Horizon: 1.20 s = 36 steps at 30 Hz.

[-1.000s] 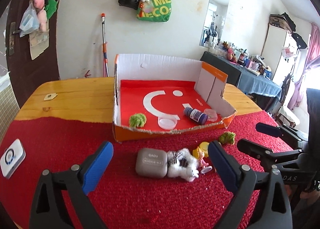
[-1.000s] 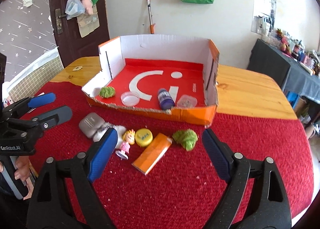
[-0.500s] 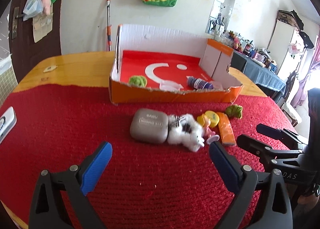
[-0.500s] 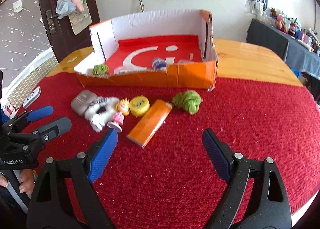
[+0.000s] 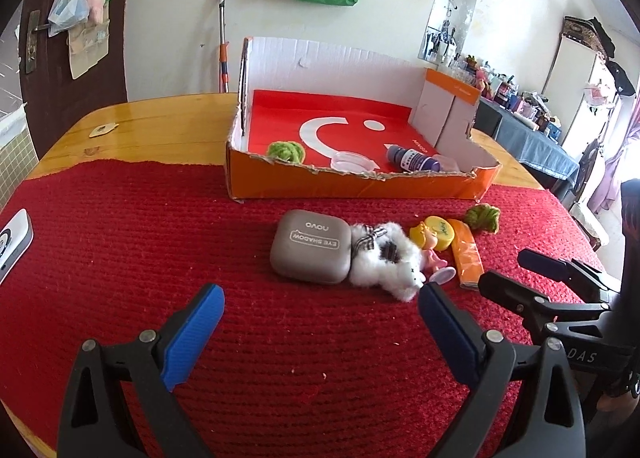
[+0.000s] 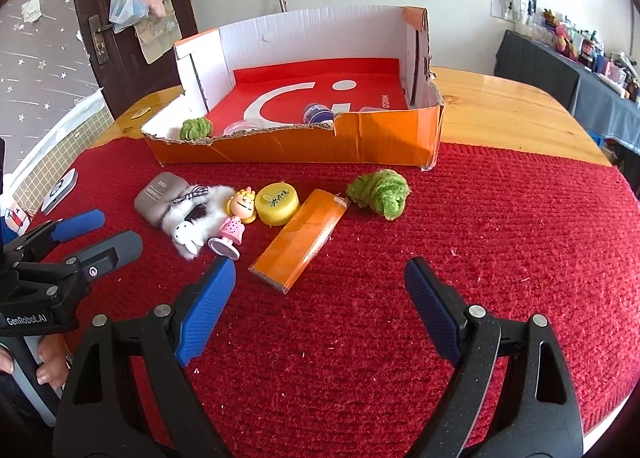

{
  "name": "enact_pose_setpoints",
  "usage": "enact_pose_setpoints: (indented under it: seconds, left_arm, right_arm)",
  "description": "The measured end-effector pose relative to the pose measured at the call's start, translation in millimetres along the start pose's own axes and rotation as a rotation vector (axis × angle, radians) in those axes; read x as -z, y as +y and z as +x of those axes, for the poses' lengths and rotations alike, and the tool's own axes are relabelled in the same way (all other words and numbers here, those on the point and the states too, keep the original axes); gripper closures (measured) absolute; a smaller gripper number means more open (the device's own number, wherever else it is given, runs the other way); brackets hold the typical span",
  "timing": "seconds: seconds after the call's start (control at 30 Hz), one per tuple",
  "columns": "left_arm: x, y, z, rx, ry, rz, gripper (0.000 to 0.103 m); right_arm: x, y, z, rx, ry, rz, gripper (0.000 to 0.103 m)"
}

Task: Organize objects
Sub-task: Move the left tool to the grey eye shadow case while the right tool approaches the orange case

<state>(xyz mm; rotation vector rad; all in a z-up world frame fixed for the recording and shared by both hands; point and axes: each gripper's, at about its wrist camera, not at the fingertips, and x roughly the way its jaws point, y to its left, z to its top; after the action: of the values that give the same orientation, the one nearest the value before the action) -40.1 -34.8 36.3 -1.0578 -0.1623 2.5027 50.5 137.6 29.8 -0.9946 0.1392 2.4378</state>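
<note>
On the red mat lie a grey eyeshadow case (image 5: 310,252) (image 6: 156,197), a white fluffy toy (image 5: 386,260) (image 6: 192,223), a small doll (image 6: 236,217), a yellow round tin (image 6: 278,197), an orange flat box (image 6: 298,240) and a green plush (image 6: 380,193). The orange cardboard box (image 5: 360,185) (image 6: 304,145) behind them holds a green ball (image 5: 286,149), a clear lid (image 5: 352,161) and a purple bottle (image 5: 412,159). My left gripper (image 5: 320,310) is open just short of the case and fluffy toy. Nothing sits between the fingers of my right gripper (image 6: 318,278), open near the orange flat box.
A white device (image 5: 14,242) lies at the mat's left edge. Bare wooden tabletop (image 6: 512,113) shows beside and behind the cardboard box. The mat right of the green plush is bare. Bags hang on the wall, and a dark door stands at the left.
Both grippers have sunk toward the mat and come closer to the row of objects, which now look larger. Both stay open. No object has moved.
</note>
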Motion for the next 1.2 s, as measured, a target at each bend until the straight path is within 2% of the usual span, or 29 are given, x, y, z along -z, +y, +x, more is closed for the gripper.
enact_pose_setpoints:
  seconds: [0.33,0.63,0.8,0.9,1.2]
  left_arm:
    - [-16.4,10.7,9.6,-0.059,0.035,0.036,0.004]
    - [-29.6,16.9,30.1,-0.077,0.111,0.109,0.004]
    - [-30.3,18.5,38.6,-0.058,0.149,0.13,0.004]
    - [-30.6,20.1,40.1,-0.049,0.157,0.142,0.003]
    - [-32.2,22.5,39.3,-0.069,0.157,0.174,0.002]
  right_arm:
    - [-6.0,1.1,9.0,-0.009,0.022,-0.001,0.016]
    - [-15.4,4.4,26.6,0.025,0.066,0.003,0.016]
    - [-17.3,10.8,32.4,0.065,0.083,-0.035,0.016]
    - [-15.4,13.8,33.0,0.079,0.084,-0.066,0.016]
    - [-12.0,-4.1,24.0,0.081,0.08,-0.044,0.016]
